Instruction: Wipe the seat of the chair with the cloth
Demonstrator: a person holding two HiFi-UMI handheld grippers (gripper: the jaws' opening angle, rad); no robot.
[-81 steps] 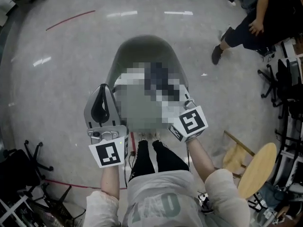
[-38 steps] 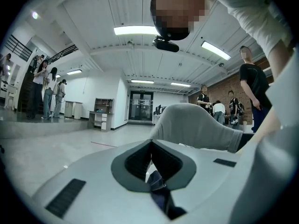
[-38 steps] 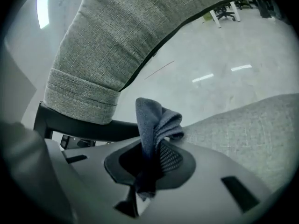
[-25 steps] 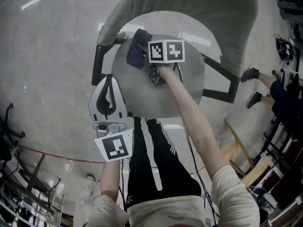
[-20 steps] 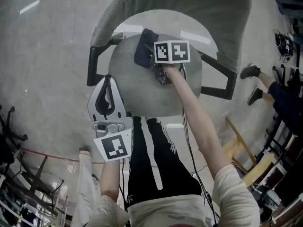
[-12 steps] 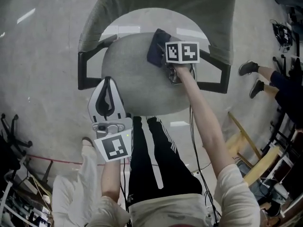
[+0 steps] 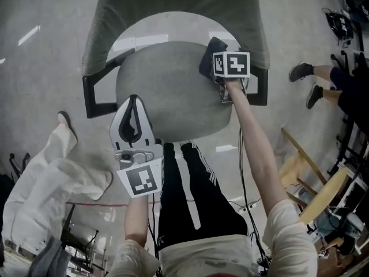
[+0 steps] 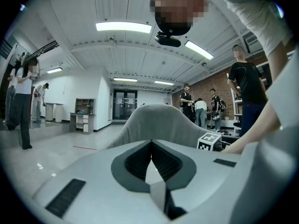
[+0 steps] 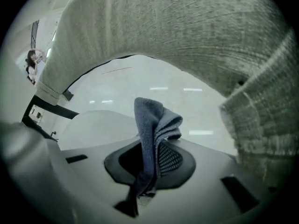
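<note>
Blue cloth (image 9: 152,125) sits pinched in the right gripper's (image 7: 218,68) jaws, at the back right edge of the seat (image 7: 164,91); a second ago it was at the back left, so one pass along the rear looks done and the front is left to wipe. Left gripper (image 7: 133,105) hangs by the front left edge, jaws together on nothing

Polished grey floor (image 7: 46,68) carries the chair (image 7: 173,16); round grey seat (image 7: 161,97) bare except dark blue cloth (image 7: 210,61) over its far-right edge, pinched in right tool (image 9: 148,169); seat contact unclear; wooden furniture (image 7: 308,178) stands right.
</note>
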